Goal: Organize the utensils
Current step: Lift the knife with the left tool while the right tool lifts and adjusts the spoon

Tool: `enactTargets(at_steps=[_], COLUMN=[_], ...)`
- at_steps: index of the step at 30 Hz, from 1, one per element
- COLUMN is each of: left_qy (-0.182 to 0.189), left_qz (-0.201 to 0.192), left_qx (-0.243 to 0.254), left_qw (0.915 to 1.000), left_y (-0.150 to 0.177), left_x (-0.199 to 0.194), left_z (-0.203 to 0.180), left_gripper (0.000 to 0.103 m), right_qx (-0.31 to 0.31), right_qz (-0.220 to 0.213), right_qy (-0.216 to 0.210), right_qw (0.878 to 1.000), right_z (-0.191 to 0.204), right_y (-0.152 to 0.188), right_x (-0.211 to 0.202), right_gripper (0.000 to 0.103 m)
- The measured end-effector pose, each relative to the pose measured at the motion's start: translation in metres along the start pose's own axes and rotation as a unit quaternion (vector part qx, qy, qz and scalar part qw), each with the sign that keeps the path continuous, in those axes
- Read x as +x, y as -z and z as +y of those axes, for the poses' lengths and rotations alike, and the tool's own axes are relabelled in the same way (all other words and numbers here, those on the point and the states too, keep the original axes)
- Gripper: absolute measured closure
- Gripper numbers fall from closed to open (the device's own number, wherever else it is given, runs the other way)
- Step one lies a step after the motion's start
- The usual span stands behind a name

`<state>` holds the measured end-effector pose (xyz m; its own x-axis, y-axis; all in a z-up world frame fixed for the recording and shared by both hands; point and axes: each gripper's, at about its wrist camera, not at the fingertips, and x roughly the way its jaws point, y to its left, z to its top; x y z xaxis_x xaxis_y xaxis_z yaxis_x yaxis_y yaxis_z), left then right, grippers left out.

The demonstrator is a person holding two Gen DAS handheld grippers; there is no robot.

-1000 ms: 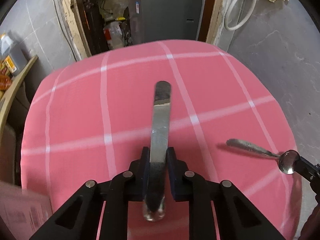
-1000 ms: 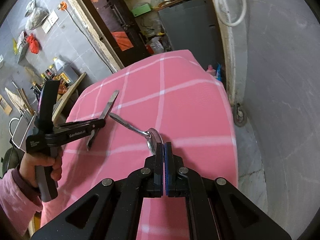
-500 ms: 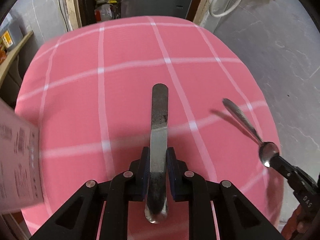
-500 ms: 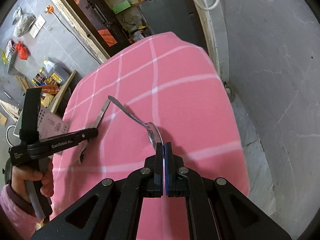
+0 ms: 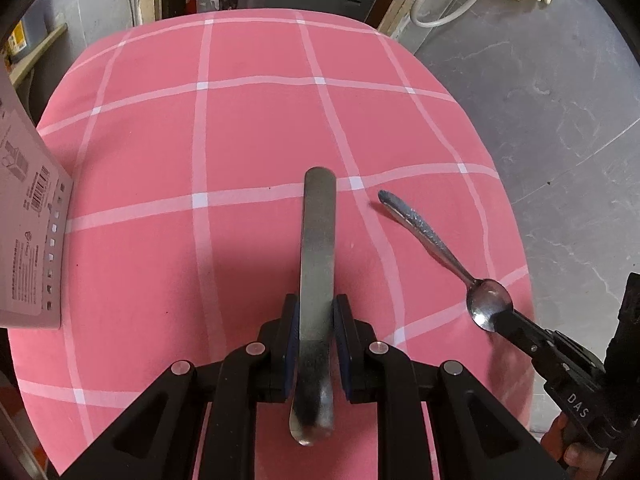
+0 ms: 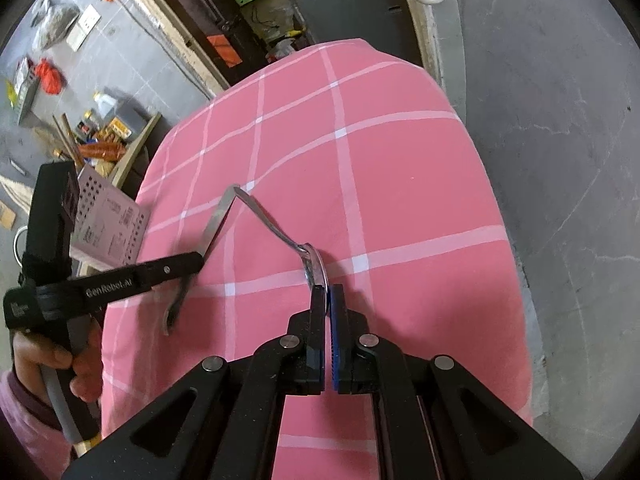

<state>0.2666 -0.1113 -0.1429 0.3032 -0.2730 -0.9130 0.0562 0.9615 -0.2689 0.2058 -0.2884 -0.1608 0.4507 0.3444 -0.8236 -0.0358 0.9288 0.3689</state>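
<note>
My left gripper [image 5: 316, 312] is shut on a flat metal utensil [image 5: 318, 240], gripped near its rounded end, with the long straight handle pointing forward over the pink checked tablecloth [image 5: 160, 160]. My right gripper [image 6: 328, 292] is shut on the bowl of a spoon [image 6: 272, 224], whose patterned handle slants forward and to the left. In the left wrist view the spoon [image 5: 424, 232] and right gripper [image 5: 504, 320] sit at the right. From the right wrist, the left gripper [image 6: 196, 258] and flat utensil [image 6: 214, 224] are on the left. The two handle tips are close together, with a small gap showing in the left wrist view.
A pale printed box [image 5: 28, 220] stands at the table's left edge, also in the right wrist view as the box [image 6: 112, 216] behind the left gripper. Grey concrete floor [image 6: 560, 160] lies right of the table. A cluttered shelf [image 6: 104, 136] and a dark doorway lie beyond.
Both grippers have swung toward each other over the cloth, bringing the spoon's handle tip close to the flat utensil's tip. The printed box has come into the left wrist view.
</note>
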Motion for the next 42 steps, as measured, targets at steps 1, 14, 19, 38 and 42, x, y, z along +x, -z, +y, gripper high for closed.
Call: enactTargets(at_steps=[1,14,19,38,42], left_qy=[0.0,0.021,0.049,0.075,0.092], left_qz=[0.001,0.016,0.023,0.025,0.032], left_qx=[-0.001,0.028,0.024,0.039,0.017], left_qw=[1.0,0.9993,0.9983,0.9961,0.9951], left_y=[0.0,-0.028,-0.038,-0.038,-0.04], left_x=[-0.001,0.011,0.015,0.016,0.016], left_z=[0.001,0.005,0.012,0.01,0.019], left_gripper=[0.086,0.079,0.079,0.08,0.08], right_qx=[-0.005,-0.121,-0.158,-0.294,-0.316], right_qz=[0.001,0.014,0.052,0.166,0.183], right_qy=[0.002,-0.036,-0.089,-0.217,-0.221], right_qw=[1.0,0.992,0.982,0.916,0.904], right_z=[0.0,0.006,0.011,0.042,0.052], right_y=[-0.001,-0.054,-0.081,-0.118,-0.117], right_x=[-0.001,0.004,0.029,0.085,0.093], right_gripper=[0.097,0.088,0.088,0.088,0.087])
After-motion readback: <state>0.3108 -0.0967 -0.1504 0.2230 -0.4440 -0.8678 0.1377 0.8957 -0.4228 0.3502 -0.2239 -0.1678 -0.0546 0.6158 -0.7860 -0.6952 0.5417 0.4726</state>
